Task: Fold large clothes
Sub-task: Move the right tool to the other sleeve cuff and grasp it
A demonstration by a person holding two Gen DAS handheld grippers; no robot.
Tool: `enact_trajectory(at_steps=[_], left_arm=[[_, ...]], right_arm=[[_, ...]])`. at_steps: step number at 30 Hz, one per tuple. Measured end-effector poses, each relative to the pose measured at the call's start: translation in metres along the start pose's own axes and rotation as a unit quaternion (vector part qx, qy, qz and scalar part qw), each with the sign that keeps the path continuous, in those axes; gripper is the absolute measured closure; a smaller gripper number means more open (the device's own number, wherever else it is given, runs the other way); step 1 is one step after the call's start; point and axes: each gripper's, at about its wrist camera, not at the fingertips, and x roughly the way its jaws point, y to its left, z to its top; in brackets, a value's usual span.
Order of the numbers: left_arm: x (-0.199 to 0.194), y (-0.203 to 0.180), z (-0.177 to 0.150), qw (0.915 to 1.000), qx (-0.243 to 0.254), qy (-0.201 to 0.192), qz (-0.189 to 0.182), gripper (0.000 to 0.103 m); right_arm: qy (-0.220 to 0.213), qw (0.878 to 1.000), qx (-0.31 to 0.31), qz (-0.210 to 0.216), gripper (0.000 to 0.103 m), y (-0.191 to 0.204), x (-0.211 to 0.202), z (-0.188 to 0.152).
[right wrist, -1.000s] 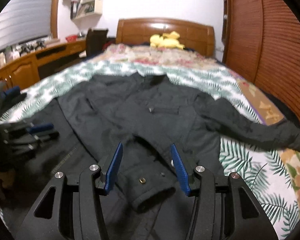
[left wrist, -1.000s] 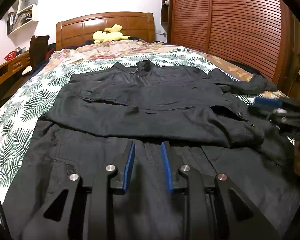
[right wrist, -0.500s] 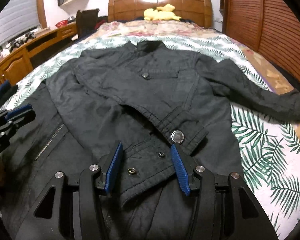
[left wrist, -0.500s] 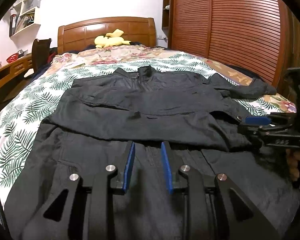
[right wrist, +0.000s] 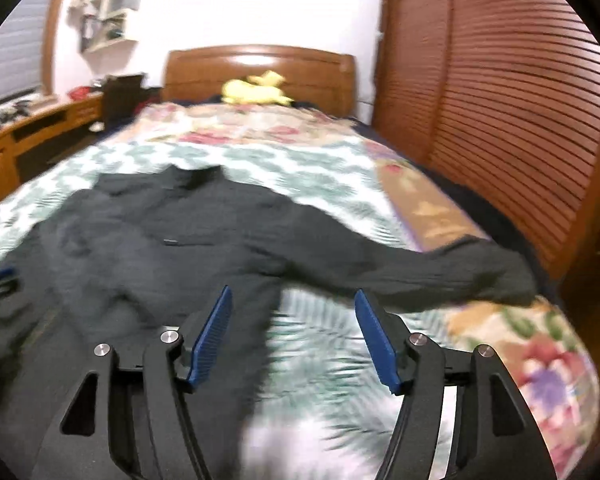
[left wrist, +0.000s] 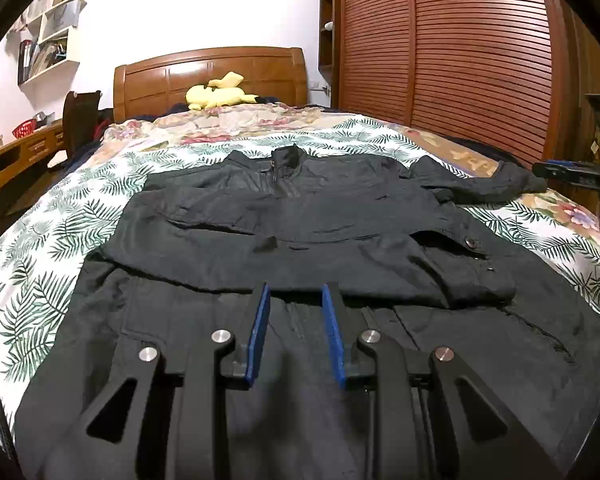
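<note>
A large black jacket (left wrist: 300,220) lies flat on the bed with its collar towards the headboard. One sleeve is folded across the body, its buttoned cuff (left wrist: 476,276) resting near the right side. The other sleeve (left wrist: 480,184) stretches out to the right. My left gripper (left wrist: 295,292) hovers over the jacket's hem, open by a narrow gap with nothing between the pads. In the blurred right wrist view my right gripper (right wrist: 293,294) hangs over the jacket's (right wrist: 160,248) right edge and the bedspread, short of the outstretched sleeve (right wrist: 440,272). Its jaws are opening and hold nothing.
The bed has a leaf-patterned bedspread (left wrist: 60,240), a wooden headboard (left wrist: 208,76) and a yellow plush toy (left wrist: 216,94). A slatted wooden wardrobe (left wrist: 460,60) runs close along the right side. A desk (left wrist: 12,152) and a chair (left wrist: 80,120) stand on the left.
My right gripper left the folded cuff lying on the jacket, swung to the right towards the outstretched sleeve, and its jaws widened. The left gripper stayed where it was.
</note>
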Motion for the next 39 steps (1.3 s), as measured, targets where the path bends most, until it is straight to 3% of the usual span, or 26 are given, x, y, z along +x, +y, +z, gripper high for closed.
enact_trajectory(at_steps=[7, 12, 17, 29, 34, 38, 39], left_arm=[[-0.004, -0.012, 0.001, 0.9995, 0.029, -0.013, 0.008, 0.078], [-0.005, -0.013, 0.001, 0.9992, 0.035, -0.017, 0.005, 0.078], [-0.005, -0.012, 0.001, 0.9993, 0.033, -0.016, -0.002, 0.078], [-0.002, -0.011, 0.0, 0.9995, 0.029, -0.01, -0.005, 0.078], [0.0, -0.011, 0.0, 0.9996, 0.028, -0.006, -0.007, 0.078], [0.0, -0.011, 0.0, 0.9996, 0.027, -0.002, -0.008, 0.078], [0.0, -0.011, 0.0, 0.9996, 0.027, -0.002, -0.009, 0.078]], right_arm=[[0.038, 0.994, 0.041, -0.095, 0.038, -0.091, 0.036, 0.017], [0.053, 0.985, 0.109, -0.12, 0.037, -0.152, 0.057, 0.03], [0.074, 0.973, 0.149, -0.159, 0.03, -0.2, 0.078, 0.036], [0.116, 0.939, 0.265, -0.185, 0.03, -0.276, 0.112, -0.001], [0.122, 0.933, 0.302, -0.153, 0.03, -0.286, 0.126, -0.01], [0.135, 0.933, 0.294, -0.158, 0.03, -0.283, 0.135, -0.008], [0.134, 0.933, 0.297, -0.154, 0.04, -0.282, 0.135, -0.007]])
